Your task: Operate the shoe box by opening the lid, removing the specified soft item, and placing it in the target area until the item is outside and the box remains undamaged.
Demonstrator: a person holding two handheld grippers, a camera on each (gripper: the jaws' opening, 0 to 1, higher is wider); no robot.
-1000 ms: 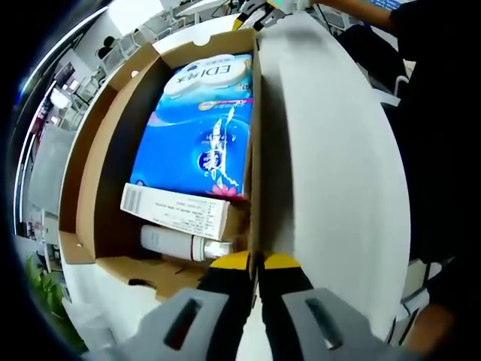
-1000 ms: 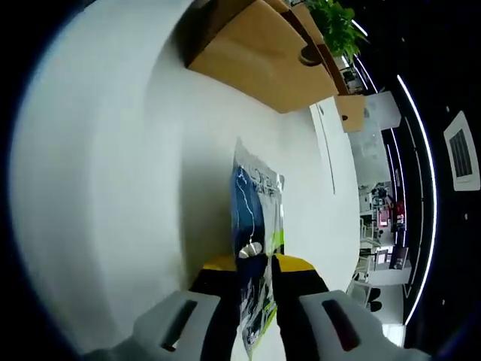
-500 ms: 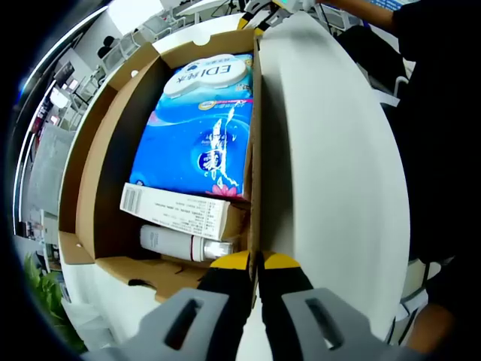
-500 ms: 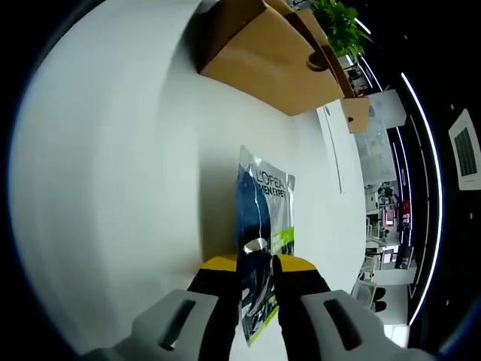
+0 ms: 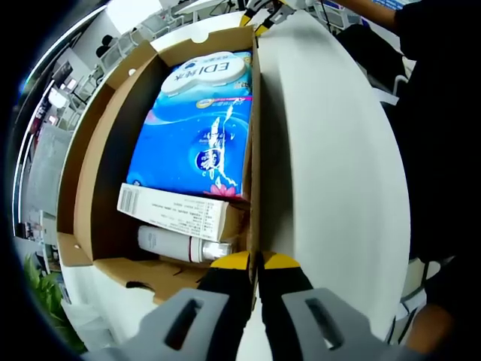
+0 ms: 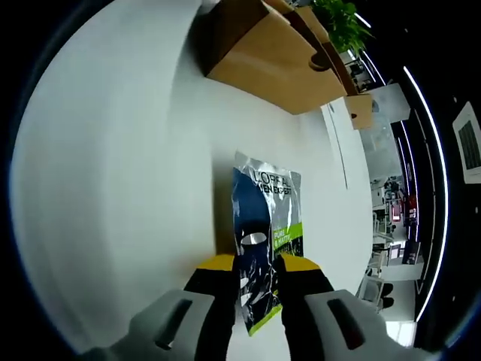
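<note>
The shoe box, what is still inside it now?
Inside the shoe box lie a blue soft pack, a white carton overlapping its near end, and a white bottle partly under the carton. Anything beneath them is covered.

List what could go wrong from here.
1. The left hand-held gripper is pinching the lid by its thin edge; twisting could crease or tear the cardboard.
2. The right hand-held gripper holds the pouch by its end; it might slip before being set on the table.

The right tool (image 6: 254,265) covers the sachet's (image 6: 264,233) lower part; its small print is unreadable. Ahead of the left tool (image 5: 254,263), a carton (image 5: 174,210) partly hides the white bottle (image 5: 180,244).
</note>
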